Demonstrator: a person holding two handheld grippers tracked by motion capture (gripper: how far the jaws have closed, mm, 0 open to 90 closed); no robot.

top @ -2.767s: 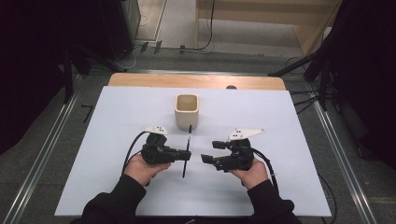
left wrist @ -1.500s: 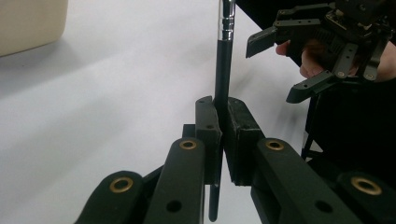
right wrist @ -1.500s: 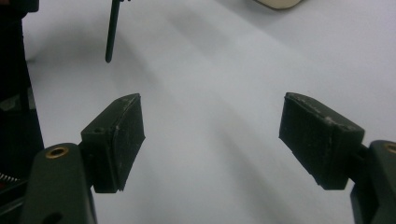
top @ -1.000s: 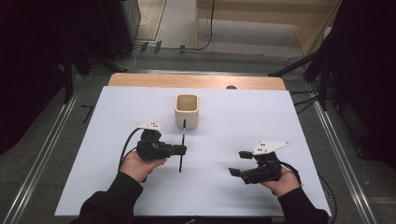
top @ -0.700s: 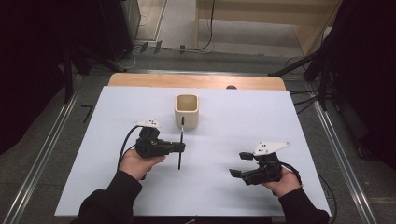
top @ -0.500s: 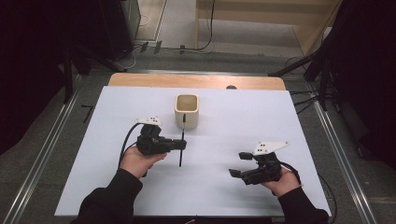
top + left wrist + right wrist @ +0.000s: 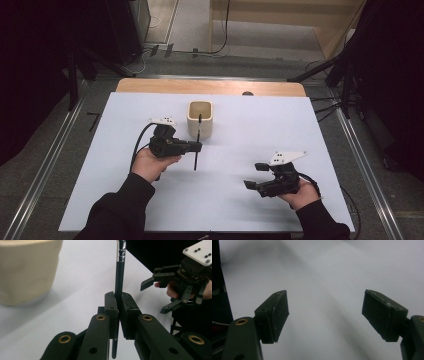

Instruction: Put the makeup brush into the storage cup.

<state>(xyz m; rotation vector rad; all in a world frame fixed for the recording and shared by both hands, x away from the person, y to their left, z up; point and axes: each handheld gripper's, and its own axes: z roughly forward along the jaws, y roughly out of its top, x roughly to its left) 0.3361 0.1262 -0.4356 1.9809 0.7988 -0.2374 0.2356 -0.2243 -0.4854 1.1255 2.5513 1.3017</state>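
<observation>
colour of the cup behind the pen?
Cream cup; clearest in the high view.

A slim black pen point(image 7: 196, 145) with a silver band stands upright above the bench, its top at the front rim of the cream cup point(image 7: 200, 120).

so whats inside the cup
The cup looks empty as far as the high view reaches: pale inner walls, nothing sticking out. The pen, clamped in the left gripper, crosses in front of its rim and covers a strip. The bottom is in shadow.
</observation>
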